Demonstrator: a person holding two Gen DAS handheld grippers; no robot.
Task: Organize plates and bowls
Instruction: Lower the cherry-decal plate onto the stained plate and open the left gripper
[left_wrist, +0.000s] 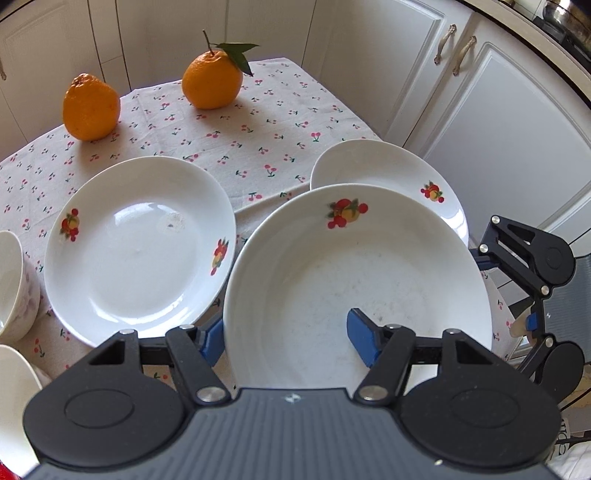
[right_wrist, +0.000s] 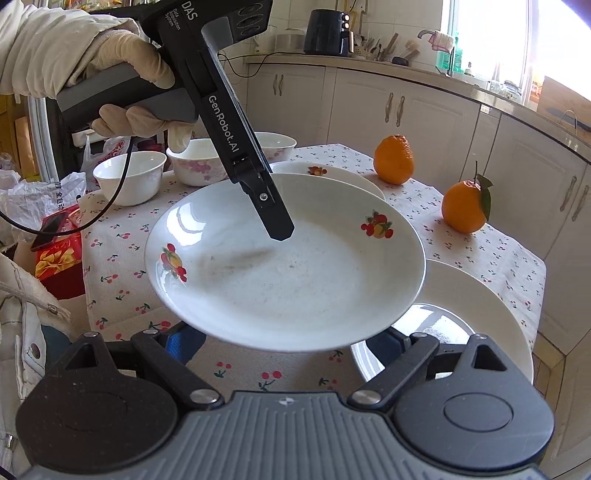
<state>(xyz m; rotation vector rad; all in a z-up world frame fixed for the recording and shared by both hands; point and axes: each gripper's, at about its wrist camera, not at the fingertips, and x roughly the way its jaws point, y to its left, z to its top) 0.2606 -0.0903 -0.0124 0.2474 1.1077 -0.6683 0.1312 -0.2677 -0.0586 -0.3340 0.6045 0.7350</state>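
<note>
My left gripper (left_wrist: 291, 341) is shut on the rim of a white fruit-print plate (left_wrist: 354, 280) and holds it lifted above the table. The right wrist view shows that same plate (right_wrist: 295, 273) with the left gripper's finger (right_wrist: 275, 218) over its rim. A second plate (left_wrist: 136, 251) lies on the tablecloth to the left, a third plate (left_wrist: 388, 173) behind at the table's right edge. My right gripper (right_wrist: 284, 341) is open under the lifted plate's near rim, over another plate (right_wrist: 461, 306). Three white bowls (right_wrist: 129, 177) stand at the far left.
Two oranges (left_wrist: 210, 79) sit at the far side of the cherry-print tablecloth (left_wrist: 258, 140). White cabinets (left_wrist: 498, 110) stand close to the right. Plastic bags and a red box (right_wrist: 55, 258) lie left of the table.
</note>
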